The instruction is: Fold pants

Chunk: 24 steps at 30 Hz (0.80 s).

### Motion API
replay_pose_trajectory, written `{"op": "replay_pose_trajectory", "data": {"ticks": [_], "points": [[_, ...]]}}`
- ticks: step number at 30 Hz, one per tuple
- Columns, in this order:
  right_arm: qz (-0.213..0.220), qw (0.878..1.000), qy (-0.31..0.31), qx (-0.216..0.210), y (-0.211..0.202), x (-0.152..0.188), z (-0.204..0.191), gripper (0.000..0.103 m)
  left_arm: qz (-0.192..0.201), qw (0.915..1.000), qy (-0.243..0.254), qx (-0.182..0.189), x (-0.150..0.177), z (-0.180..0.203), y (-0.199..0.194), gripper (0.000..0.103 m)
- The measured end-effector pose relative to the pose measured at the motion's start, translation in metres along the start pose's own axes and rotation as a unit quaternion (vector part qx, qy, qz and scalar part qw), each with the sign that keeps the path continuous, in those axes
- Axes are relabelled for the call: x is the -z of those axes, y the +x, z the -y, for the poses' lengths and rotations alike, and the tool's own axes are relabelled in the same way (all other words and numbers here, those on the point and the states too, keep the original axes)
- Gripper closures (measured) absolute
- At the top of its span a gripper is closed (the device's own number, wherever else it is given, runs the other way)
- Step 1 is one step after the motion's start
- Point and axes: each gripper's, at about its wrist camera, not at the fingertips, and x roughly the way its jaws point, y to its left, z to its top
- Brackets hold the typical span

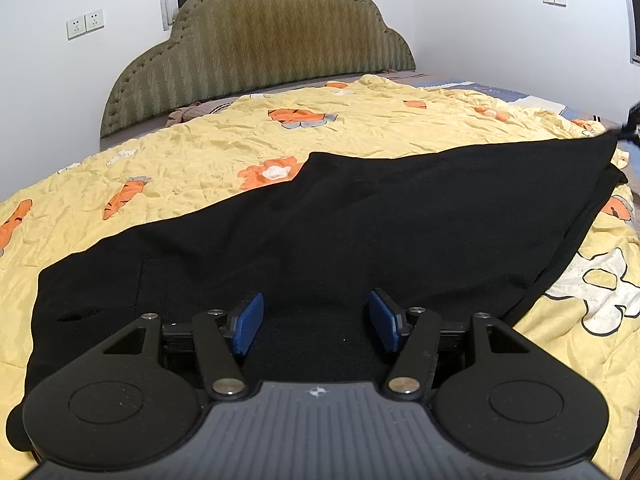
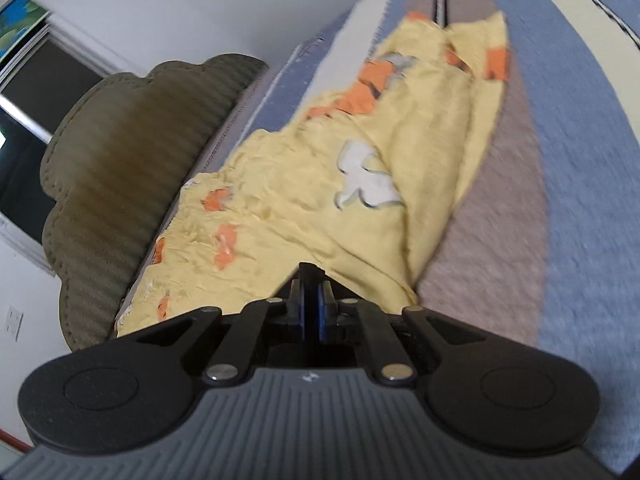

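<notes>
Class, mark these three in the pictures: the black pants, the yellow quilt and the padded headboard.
black pants [image 1: 360, 216]: left wrist view, middle of the spread cloth.
yellow quilt [image 1: 192, 148]: left wrist view, bare patch beyond the pants.
padded headboard [image 1: 260, 40]: left wrist view, centre of its upholstered face.

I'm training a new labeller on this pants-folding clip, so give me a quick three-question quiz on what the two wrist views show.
1. True or false: the left gripper is clamped on the black pants.
2. What is pinched between the pads of the right gripper? A) a pillow B) black fabric C) nothing
3. In a few words: what do the pants lie on?

Key
1. False: its jaws stand open, with the blue pads well apart.
2. B: a strip of black fabric sticks out between the closed pads.
3. A yellow quilt with orange carrot prints, spread over the bed.
</notes>
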Motion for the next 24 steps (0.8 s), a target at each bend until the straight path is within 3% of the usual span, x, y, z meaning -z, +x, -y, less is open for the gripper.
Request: {"op": "replay_pose_trajectory", "data": {"ticks": [6,9,14,19,22,24], "points": [[0.042,0.997,-0.036,-0.048,-0.032,-0.008,-0.029,0.095,0.0,1.0,-0.001,0.001,0.0,0.0,0.0,0.045],[0.045,0.998,-0.053,-0.012,-0.039,0.0,-0.015,0.095,0.0,1.0,-0.001,0.002,0.0,0.0,0.0,0.045],[0.018,0.998,-0.016,0.059,-0.027,0.02,0.036,0.096,0.0,1.0,0.0,0.001,0.0,0.0,0.0,0.044],[0.033,0.998,0.01,0.059,-0.036,0.024,0.048,0.093,0.0,1.0,0.0,0.001,0.0,0.0,0.0,0.044],[0.023,0.999,-0.021,0.014,-0.042,0.034,0.029,0.092,0.0,1.0,0.001,0.0,0.0,0.0,0.0,0.044],[-0.012,0.997,-0.057,-0.044,-0.045,0.049,0.006,0.091,0.0,1.0,0.004,-0.003,-0.001,0.002,-0.001,0.044]]}}
